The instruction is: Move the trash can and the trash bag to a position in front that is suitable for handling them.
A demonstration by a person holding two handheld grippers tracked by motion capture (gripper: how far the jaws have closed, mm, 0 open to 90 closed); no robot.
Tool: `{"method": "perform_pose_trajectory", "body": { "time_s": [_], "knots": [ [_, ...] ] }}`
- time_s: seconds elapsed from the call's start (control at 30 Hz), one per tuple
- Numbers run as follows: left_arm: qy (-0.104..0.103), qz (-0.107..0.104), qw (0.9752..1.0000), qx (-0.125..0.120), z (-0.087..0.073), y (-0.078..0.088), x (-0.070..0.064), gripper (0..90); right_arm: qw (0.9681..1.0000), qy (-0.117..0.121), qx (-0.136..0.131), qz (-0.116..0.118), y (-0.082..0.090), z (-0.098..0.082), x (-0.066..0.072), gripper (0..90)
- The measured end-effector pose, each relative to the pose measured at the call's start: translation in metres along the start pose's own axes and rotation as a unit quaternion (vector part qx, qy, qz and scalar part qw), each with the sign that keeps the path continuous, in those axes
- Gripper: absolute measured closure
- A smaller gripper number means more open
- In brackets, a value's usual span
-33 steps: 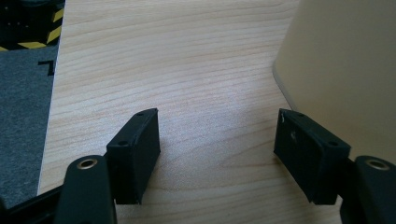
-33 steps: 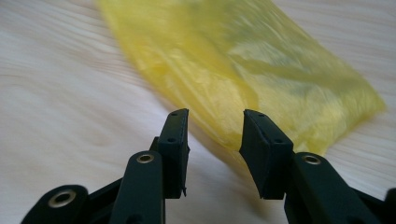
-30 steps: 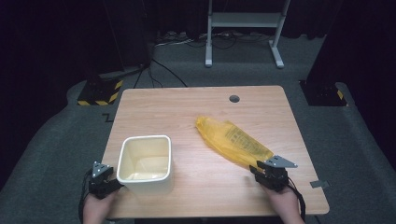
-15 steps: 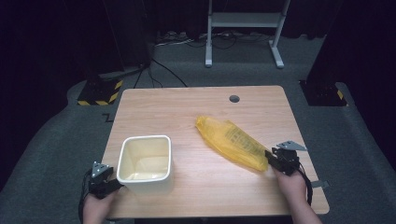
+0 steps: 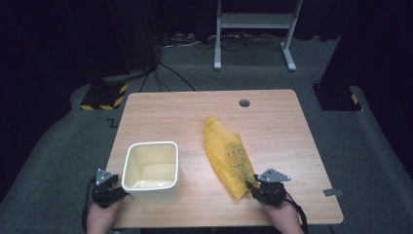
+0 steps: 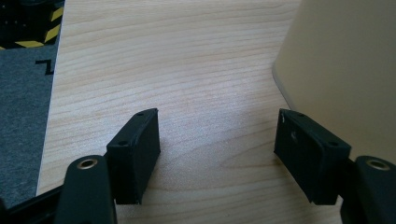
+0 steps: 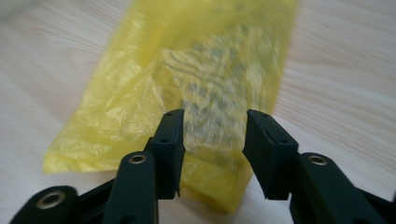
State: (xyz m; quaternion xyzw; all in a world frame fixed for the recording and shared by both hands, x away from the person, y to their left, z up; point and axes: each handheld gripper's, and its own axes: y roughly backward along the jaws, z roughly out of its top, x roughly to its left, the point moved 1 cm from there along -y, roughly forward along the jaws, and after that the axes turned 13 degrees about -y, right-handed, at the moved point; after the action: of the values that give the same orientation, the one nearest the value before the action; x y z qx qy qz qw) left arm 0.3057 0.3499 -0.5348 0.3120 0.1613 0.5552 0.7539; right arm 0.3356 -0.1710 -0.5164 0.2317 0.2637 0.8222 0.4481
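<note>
Yellow bag [image 5: 228, 157]: lay flat on tabletop [image 5: 277, 122], right of cream tub [image 5: 150, 171].
R tool [image 5: 251, 185]: part open, just widening, astride bag's near end, no grip.
L tool [image 5: 118, 191]: wide open, empty, beside tub.

Black left gripper [image 5: 108, 187], right gripper [image 5: 267, 189], grey triangular plates, brass-ringed screw holes, black cables

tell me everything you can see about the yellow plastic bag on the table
The yellow plastic bag is thin, crinkled, translucent film with dark print on its upper face. It lies flat and looks empty, stretched lengthwise from mid-table toward the near edge of the wooden table, right of the cream bin and apart from it. Its near end lies between the right gripper's parted jaws, which have just been opening; whether they touch the film I cannot tell.
</note>
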Motion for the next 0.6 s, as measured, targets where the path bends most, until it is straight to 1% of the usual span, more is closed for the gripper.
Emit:
{"method": "perform_pose_trajectory", "body": {
  "time_s": [0.03, 0.07, 0.1, 0.13, 0.17, 0.2, 0.23, 0.27, 0.3, 0.33, 0.37, 0.4, 0.43, 0.47, 0.5, 0.57, 0.6],
  "knots": [
    [0.0, 0.0, 1.0, 0.0, 0.0, 0.0, 0.0, 31.2, 0.9999, 0.009, -0.005, 0.011, 0.002, 0.002, 0.009, 55.4],
    [0.001, 0.0, 1.0, -0.001, 0.0, 0.0, 0.0, 31.3, 0.9994, 0.015, -0.023, 0.022, 0.005, 0.009, 0.017, 55.2],
    [0.002, -0.001, 1.0, -0.001, 0.0, 0.0, 0.0, 31.3, 0.9994, 0.015, -0.023, 0.022, 0.005, 0.009, 0.017, 55.2],
    [0.003, -0.002, 1.0, -0.002, 0.0, 0.0, 0.0, 31.3, 0.9991, 0.013, -0.031, 0.026, 0.005, 0.015, 0.02, 54.9],
    [0.003, -0.002, 1.0, -0.002, 0.0, 0.0, 0.0, 31.3, 0.9989, 0.01, -0.037, 0.027, 0.002, 0.026, 0.023, 54.2],
    [0.003, -0.002, 1.0, -0.002, 0.0, 0.0, 0.0, 31.3, 0.9989, 0.01, -0.038, 0.026, -0.002, 0.031, 0.025, 54.2],
    [0.003, -0.002, 1.0, -0.002, 0.0, 0.0, 0.0, 31.3, 0.999, 0.009, -0.036, 0.027, -0.011, 0.039, 0.027, 53.8],
    [0.003, -0.002, 1.0, -0.002, 0.0, 0.0, 0.0, 31.3, 0.9994, 0.005, -0.023, 0.025, -0.027, 0.049, 0.031, 53.1],
    [0.004, -0.003, 1.0, -0.002, 0.0, 0.0, 0.0, 31.3, 0.9994, 0.005, -0.023, 0.025, -0.027, 0.049, 0.031, 53.1],
    [0.004, -0.003, 1.0, -0.003, 0.0, 0.0, 0.0, 31.3, 0.9996, 0.006, -0.016, 0.022, -0.034, 0.052, 0.033, 53.1],
    [0.004, -0.002, 1.0, -0.002, 0.0, 0.0, 0.0, 31.3, 0.9998, 0.009, -0.004, 0.016, -0.046, 0.055, 0.035, 53.0],
    [0.004, -0.002, 1.0, -0.003, 0.0, 0.0, 0.0, 31.3, 0.9999, 0.011, 0.001, 0.011, -0.052, 0.056, 0.035, 52.9],
    [0.004, -0.002, 1.0, -0.002, 0.0, 0.0, 0.0, 31.3, 0.9998, 0.007, 0.015, 0.007, -0.062, 0.057, 0.036, 52.9],
    [0.005, -0.003, 1.0, -0.003, 0.0, 0.0, 0.0, 31.3, 0.9997, 0.006, 0.023, 0.005, -0.066, 0.056, 0.036, 52.9],
    [0.005, -0.003, 1.0, -0.003, 0.0, 0.0, 0.0, 31.3, 0.9994, 0.011, 0.033, -0.001, -0.072, 0.054, 0.036, 52.9],
    [0.008, -0.004, 0.9999, -0.005, 0.0, 0.0, 0.001, 31.3, 0.9989, 0.013, 0.045, -0.01, -0.077, 0.05, 0.034, 53.0],
    [0.009, -0.005, 0.9999, -0.005, 0.0, 0.0, 0.001, 31.3, 0.999, 0.012, 0.042, -0.008, -0.076, 0.048, 0.033, 53.0]
  ]
}}
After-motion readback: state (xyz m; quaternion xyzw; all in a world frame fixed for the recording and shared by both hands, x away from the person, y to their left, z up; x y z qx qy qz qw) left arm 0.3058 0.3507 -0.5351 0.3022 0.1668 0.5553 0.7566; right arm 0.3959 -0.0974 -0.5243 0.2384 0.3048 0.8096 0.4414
